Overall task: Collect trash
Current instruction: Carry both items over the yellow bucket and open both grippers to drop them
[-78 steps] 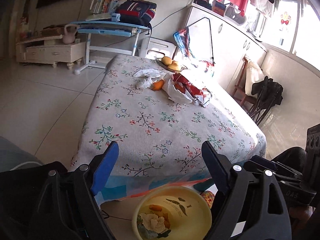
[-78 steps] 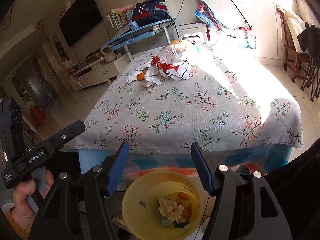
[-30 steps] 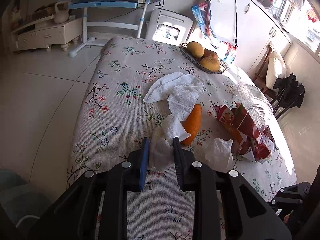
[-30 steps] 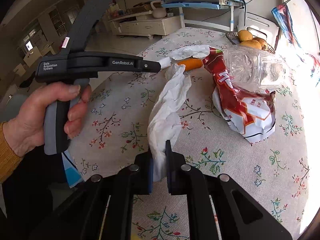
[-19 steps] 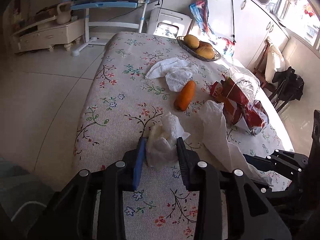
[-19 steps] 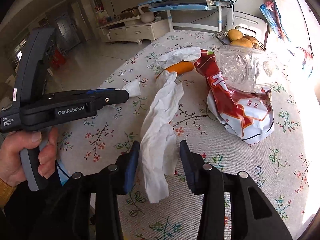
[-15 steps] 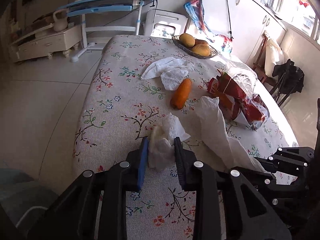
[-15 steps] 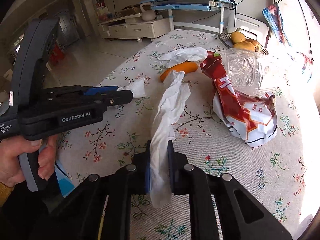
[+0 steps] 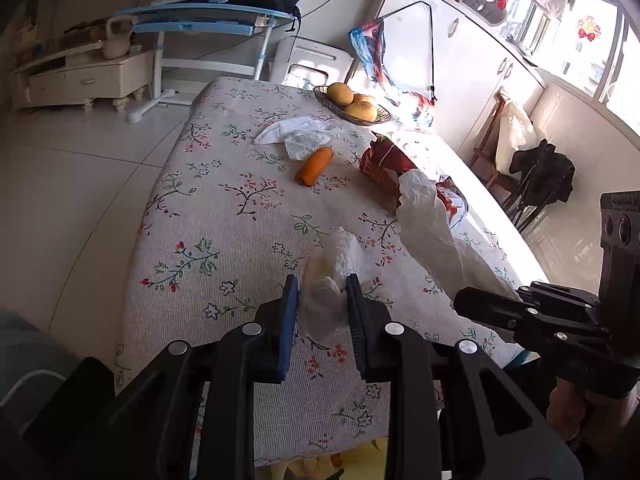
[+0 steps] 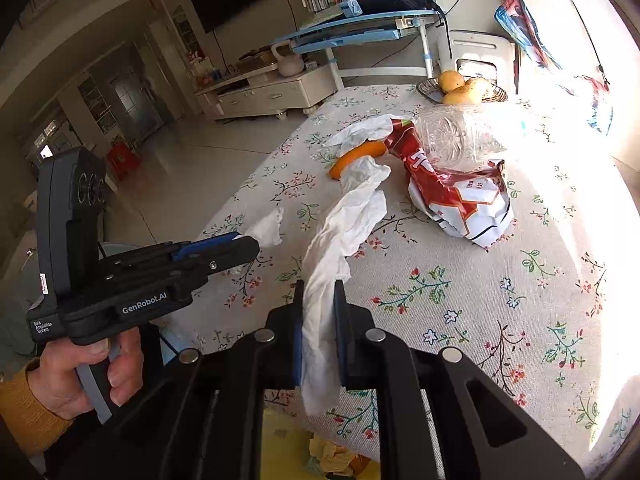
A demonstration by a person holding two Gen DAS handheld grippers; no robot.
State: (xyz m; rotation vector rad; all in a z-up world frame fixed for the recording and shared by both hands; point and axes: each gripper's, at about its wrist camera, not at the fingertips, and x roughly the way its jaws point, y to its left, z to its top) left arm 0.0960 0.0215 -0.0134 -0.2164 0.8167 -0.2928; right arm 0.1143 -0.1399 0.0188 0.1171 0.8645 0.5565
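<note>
My left gripper (image 9: pixel 322 288) is shut on a crumpled white tissue (image 9: pixel 334 276) and holds it above the near end of the floral table (image 9: pixel 224 224). My right gripper (image 10: pixel 318 292) is shut on a long white tissue (image 10: pixel 340 232) that hangs over the table's near edge. Each gripper shows in the other's view, the left gripper (image 10: pixel 244 246) and the right gripper (image 9: pixel 472 304). On the table lie more white tissues (image 9: pixel 300 134), a carrot (image 9: pixel 315 166), a red and white snack bag (image 10: pixel 456 188) and a clear plastic bottle (image 10: pixel 456 136). A yellow bin (image 10: pixel 320 452) with trash sits below the near edge.
A basket of fruit (image 9: pixel 352 104) stands at the table's far end. Beyond it are a blue desk (image 9: pixel 208 24), a white cabinet (image 9: pixel 472 64) and a chair (image 9: pixel 508 136) to the right. Tiled floor lies to the left.
Both grippers, each still holding its tissue, have drawn back toward the table's near edge. The yellow bin now shows at the bottom of both views.
</note>
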